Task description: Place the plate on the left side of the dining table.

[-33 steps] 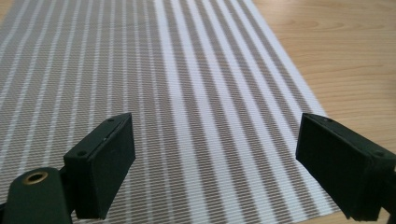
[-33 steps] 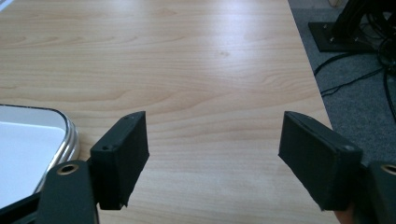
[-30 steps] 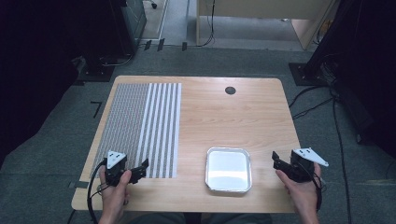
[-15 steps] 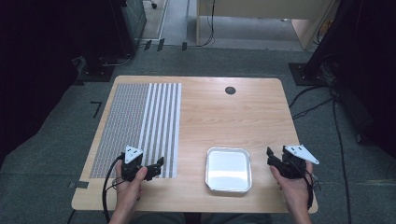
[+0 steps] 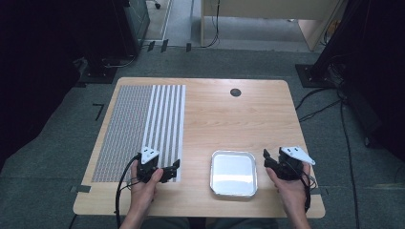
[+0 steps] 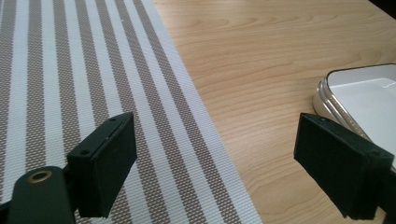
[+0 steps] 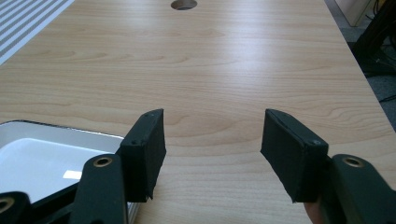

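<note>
The left gripper (image 5: pixel 175 168) is hovering with its jaws spread wide over the near right corner of the striped placemat (image 5: pixel 143 124), nothing between them. The right gripper (image 5: pixel 267 158) is sitting just right of the metal tray (image 5: pixel 233 191), its jaws parted and empty after narrowing a little. The tray is lying on the wooden table (image 5: pixel 229 119) near the front edge, between both grippers.

Tray (image 5: pixel 234 174): I'm seeing a shallow, square metal tray, white inside, lying flat and empty near the counter's front edge.
Mat (image 5: pixel 143 129): I'm seeing a striped woven placemat lying flat at the left.
</note>
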Motion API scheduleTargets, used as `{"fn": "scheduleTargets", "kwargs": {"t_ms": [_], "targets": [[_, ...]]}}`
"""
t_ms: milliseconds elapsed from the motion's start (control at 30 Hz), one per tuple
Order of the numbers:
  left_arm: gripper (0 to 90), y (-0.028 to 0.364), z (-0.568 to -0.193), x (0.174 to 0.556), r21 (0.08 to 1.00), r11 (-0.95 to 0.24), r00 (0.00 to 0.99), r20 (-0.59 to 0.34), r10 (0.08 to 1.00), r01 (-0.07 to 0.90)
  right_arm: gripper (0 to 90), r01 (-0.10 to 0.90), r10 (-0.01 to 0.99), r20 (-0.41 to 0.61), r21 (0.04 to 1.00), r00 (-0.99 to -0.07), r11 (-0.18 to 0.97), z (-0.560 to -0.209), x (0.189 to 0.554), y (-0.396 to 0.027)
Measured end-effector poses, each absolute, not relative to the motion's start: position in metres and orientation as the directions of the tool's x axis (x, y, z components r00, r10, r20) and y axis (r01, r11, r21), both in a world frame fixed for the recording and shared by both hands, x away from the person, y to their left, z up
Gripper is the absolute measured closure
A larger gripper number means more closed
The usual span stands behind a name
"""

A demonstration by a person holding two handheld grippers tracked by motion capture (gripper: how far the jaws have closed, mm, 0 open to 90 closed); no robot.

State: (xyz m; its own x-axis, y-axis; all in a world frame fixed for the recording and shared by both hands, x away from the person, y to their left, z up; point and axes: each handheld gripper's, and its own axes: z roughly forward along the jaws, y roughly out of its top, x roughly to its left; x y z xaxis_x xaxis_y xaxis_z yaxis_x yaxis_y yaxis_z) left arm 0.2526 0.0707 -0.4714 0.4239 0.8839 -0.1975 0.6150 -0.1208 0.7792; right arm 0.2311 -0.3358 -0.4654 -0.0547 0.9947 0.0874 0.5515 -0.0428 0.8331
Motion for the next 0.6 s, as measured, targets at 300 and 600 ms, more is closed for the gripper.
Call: {"fn": "scheduleTargets", "kwargs": {"t_ms": [300, 600], "targets": [[13.2, 0.057, -0.473, 0.251, 0.779, -0.127, 0.431, -0.197, 0.881, 0.615, 52.9, 0.562, 0.981, 0.162, 0.824, -0.103, -0.077, -0.468, 0.234, -0.331], [14.7, 0.031, -0.478, 0.247, 0.766, -0.16, 0.473, -0.206, 0.857, 0.622, 60.5, 0.6, 0.973, 0.197, 0.795, -0.12, -0.086, -0.474, 0.236, -0.324]]}}
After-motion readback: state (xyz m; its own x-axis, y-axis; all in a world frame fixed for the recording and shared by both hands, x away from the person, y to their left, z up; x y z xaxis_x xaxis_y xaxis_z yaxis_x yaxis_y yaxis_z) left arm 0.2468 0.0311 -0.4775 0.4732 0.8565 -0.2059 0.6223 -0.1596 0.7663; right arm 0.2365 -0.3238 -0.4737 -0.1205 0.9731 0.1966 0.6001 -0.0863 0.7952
